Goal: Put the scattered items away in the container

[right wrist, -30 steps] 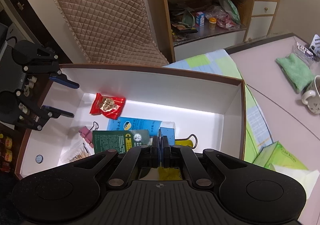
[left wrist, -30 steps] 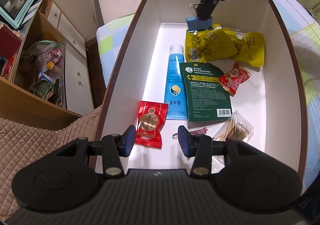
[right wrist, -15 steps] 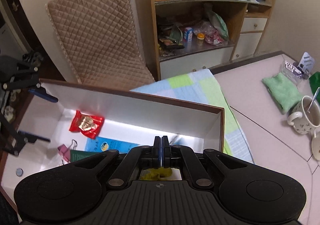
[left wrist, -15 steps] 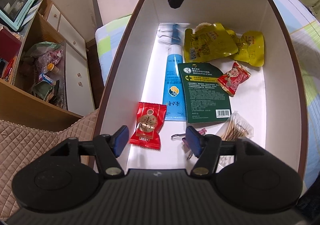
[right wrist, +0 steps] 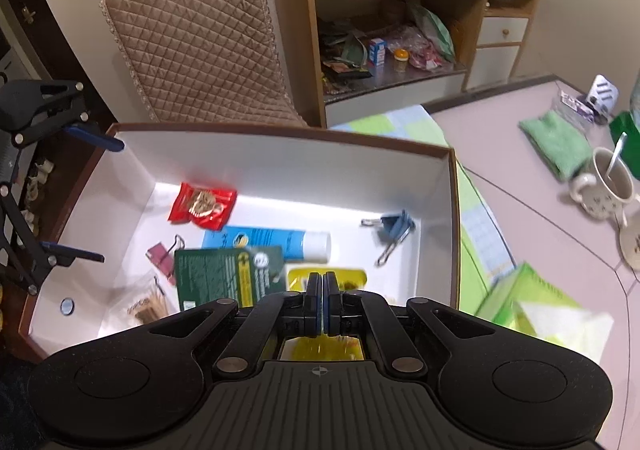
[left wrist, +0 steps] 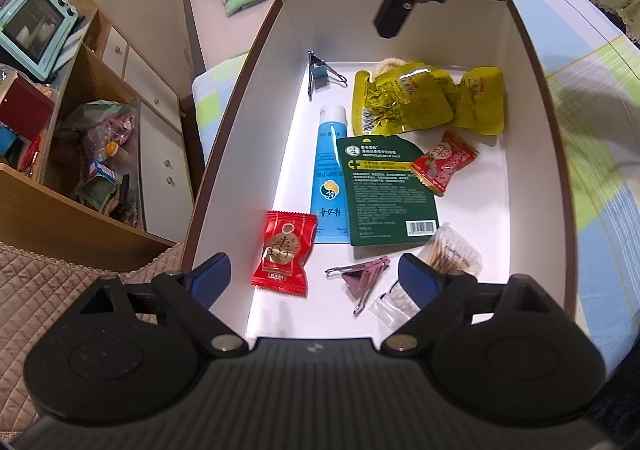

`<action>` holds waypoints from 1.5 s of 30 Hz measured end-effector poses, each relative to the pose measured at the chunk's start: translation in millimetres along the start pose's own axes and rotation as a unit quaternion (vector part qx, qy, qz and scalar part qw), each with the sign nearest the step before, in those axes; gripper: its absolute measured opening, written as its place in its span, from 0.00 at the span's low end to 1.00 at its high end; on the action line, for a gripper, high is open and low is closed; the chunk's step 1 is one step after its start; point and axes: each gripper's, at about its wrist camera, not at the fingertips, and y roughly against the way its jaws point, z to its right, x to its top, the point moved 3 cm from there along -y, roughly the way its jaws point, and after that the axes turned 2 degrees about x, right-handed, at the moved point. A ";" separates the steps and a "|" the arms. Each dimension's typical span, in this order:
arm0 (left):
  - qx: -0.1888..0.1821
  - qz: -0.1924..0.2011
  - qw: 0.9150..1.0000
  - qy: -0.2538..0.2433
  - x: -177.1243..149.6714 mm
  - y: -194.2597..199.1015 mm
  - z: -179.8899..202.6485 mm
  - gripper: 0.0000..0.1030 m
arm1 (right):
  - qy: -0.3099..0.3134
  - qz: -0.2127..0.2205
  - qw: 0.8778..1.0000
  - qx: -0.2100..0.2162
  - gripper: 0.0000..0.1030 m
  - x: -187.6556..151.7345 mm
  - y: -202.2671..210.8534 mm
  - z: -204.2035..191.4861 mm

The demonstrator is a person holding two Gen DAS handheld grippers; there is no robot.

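Left claw (left wrist: 314, 278) hangs spread above the box's (left wrist: 532, 62) near end, over the red candy (left wrist: 285, 253). Right claw (right wrist: 322, 302) is pressed together, empty. Only the right view shows a coin (right wrist: 67, 305); the blue clip (right wrist: 394, 226) lies in a corner.

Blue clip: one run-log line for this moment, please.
blue clip: in box, far corner, untouched | right claw: shut, empty, above box | left claw: open, empty

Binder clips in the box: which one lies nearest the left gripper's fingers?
The pink binder clip, lying between the open left gripper fingers' tips. The blue binder clip sits at the box's far end.
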 end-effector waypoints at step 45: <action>0.068 0.038 0.997 0.021 -20.9 98.1 75.7 0.95 | -0.022 0.063 0.996 -0.053 1.00 -62.3 44.2 -85.2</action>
